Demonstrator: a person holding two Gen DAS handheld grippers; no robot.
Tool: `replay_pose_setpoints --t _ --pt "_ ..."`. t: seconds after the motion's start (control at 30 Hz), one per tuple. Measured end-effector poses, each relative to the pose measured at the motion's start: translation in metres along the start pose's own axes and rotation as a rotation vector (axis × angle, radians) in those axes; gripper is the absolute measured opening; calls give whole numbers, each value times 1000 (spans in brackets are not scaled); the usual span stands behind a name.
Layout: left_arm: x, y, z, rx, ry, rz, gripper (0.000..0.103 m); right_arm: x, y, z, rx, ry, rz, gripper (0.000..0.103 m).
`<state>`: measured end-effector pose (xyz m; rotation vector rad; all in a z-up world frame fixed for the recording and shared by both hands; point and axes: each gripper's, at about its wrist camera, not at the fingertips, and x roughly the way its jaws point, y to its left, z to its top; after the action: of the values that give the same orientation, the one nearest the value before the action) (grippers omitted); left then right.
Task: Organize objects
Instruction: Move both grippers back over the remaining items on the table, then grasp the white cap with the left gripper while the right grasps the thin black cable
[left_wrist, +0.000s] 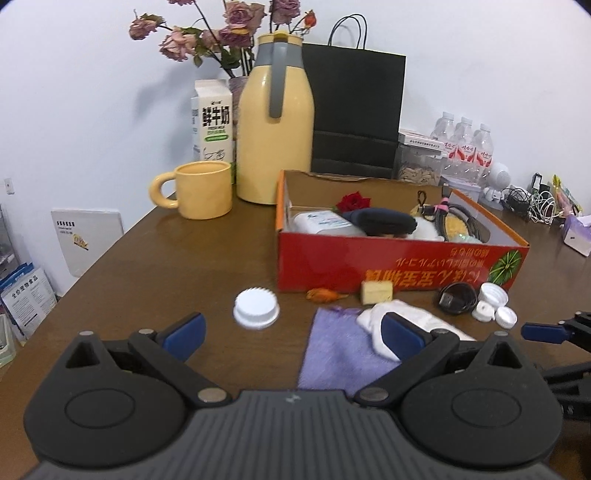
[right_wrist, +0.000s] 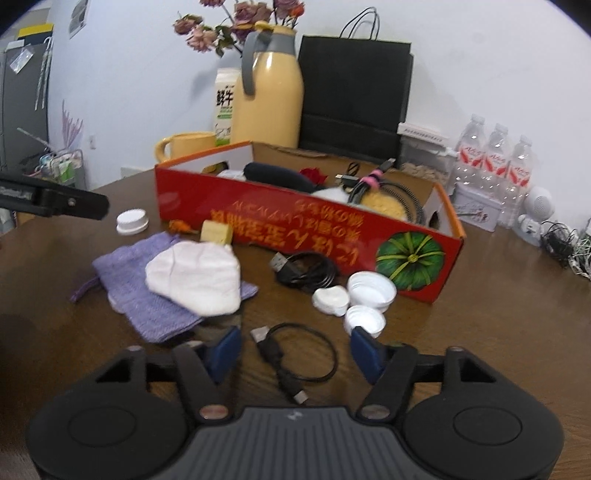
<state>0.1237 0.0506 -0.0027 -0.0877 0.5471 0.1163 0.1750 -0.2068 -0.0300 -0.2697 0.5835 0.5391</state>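
Low over the brown table (left_wrist: 155, 258), the left gripper (left_wrist: 291, 332) tilts downward, fingers spread wide and empty, facing a white cap (left_wrist: 256, 308) and purple cloth (left_wrist: 340, 350). Only the right wrist view shows the short black cable (right_wrist: 295, 363) lying between the right gripper (right_wrist: 295, 350) fingers, which stand apart without touching it. Just beyond sits the red box (right_wrist: 303, 229).

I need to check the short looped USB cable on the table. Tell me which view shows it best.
The right wrist view: the short USB cable lies whole on the table between the right gripper's open fingers. The left wrist view does not show it.
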Motion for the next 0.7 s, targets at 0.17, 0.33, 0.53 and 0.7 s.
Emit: replay_pose_setpoints --t 0.17,0.33,0.53,0.7 --pt "-10 15 -6 -25 0 27 103 4 -1 3 13 16 27 32" --pt "-14 24 -9 -48 4 43 103 5 2 3 20 11 59 15" --pt "-12 27 -13 -58 14 48 103 5 3 2 31 6 56 15" --pt "-6 27 -13 -59 25 53 103 -1 0 0 61 -30 33 15"
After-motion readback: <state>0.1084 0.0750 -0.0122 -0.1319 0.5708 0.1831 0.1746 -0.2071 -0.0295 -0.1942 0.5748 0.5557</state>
